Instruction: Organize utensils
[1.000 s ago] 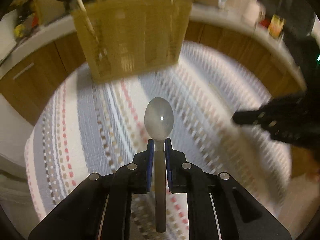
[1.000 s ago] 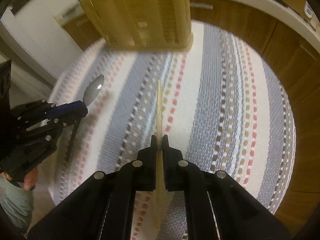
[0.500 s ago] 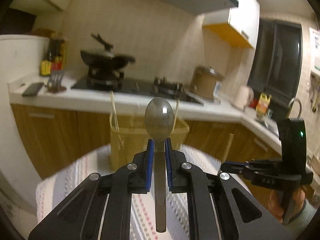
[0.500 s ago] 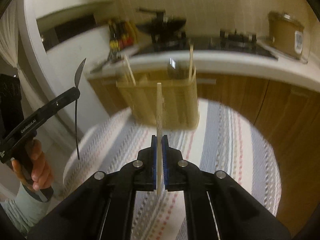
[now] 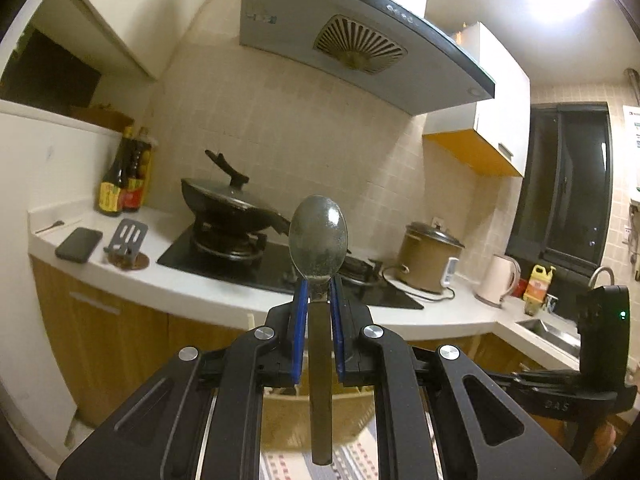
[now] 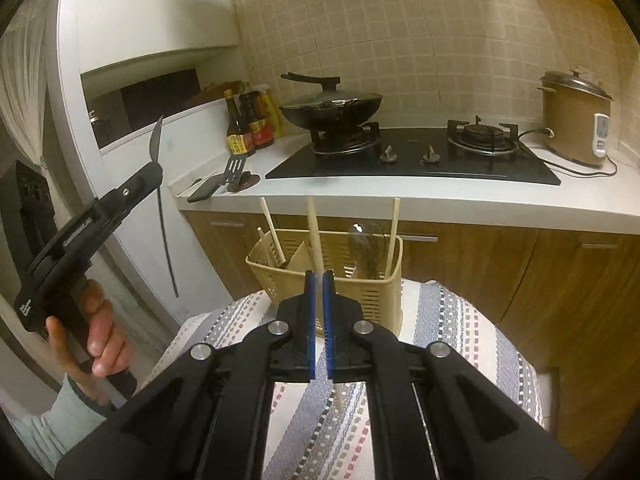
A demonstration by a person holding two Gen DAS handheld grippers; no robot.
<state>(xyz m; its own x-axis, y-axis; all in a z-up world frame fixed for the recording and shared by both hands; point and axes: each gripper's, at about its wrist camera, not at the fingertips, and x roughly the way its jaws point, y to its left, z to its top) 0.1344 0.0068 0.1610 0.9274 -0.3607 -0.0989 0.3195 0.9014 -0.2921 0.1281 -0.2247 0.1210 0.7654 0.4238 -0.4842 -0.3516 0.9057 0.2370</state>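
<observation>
My left gripper is shut on the neck of a metal spoon, whose bowl stands up in front of the stove. In the right wrist view the same gripper is raised at the left, and the spoon shows edge-on with its handle hanging down. My right gripper is shut on a pale wooden chopstick that points up and slightly left. Just beyond it stands a beige slotted basket, which holds a spoon and several chopsticks. The left wrist view shows only the basket's rim.
The basket stands on a striped cloth over a round table. Behind is a white counter with a gas hob, a lidded wok, a rice cooker, sauce bottles and a phone. Wooden cabinets lie below.
Both grippers have risen and tipped upward, each still holding its utensil. The views swung from the cloth up to the counter and wall, and the basket sank lower in both.
</observation>
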